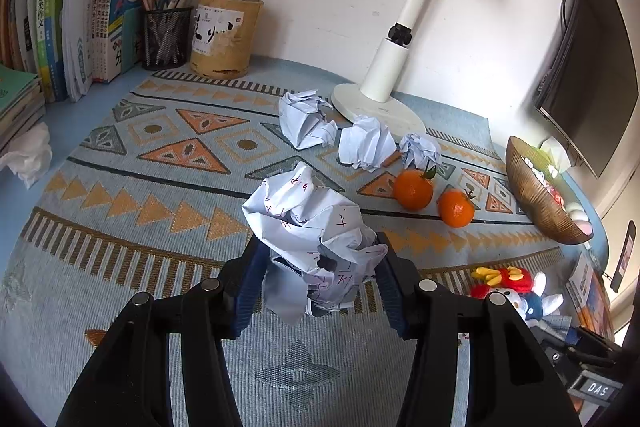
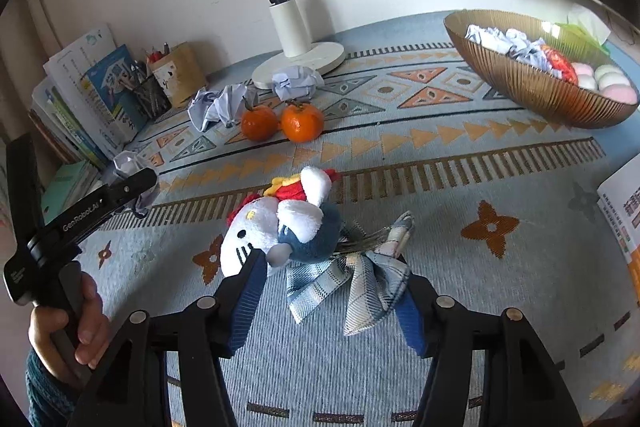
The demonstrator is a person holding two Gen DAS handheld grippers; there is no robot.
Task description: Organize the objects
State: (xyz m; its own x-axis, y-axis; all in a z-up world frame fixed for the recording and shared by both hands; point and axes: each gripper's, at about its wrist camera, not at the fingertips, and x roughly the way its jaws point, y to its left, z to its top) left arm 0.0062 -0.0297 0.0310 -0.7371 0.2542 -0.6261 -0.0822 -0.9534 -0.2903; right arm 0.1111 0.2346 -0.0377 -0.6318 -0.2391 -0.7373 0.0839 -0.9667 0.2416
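Left tool (image 1: 320, 259): clamped on paper ball (image 1: 308, 227), pads half hidden
Right tool (image 2: 332, 291): jaws spread around plush toy (image 2: 288, 227), skirt covers one tip

Plush cat toy (image 2: 280, 231) between open jaws.

A coarse woven patterned cloth (image 1: 132, 163) is seen under creased white paper balls (image 1: 366, 143); the ribbed bronze bowl (image 2: 532, 87) looks glossy, perhaps glass.
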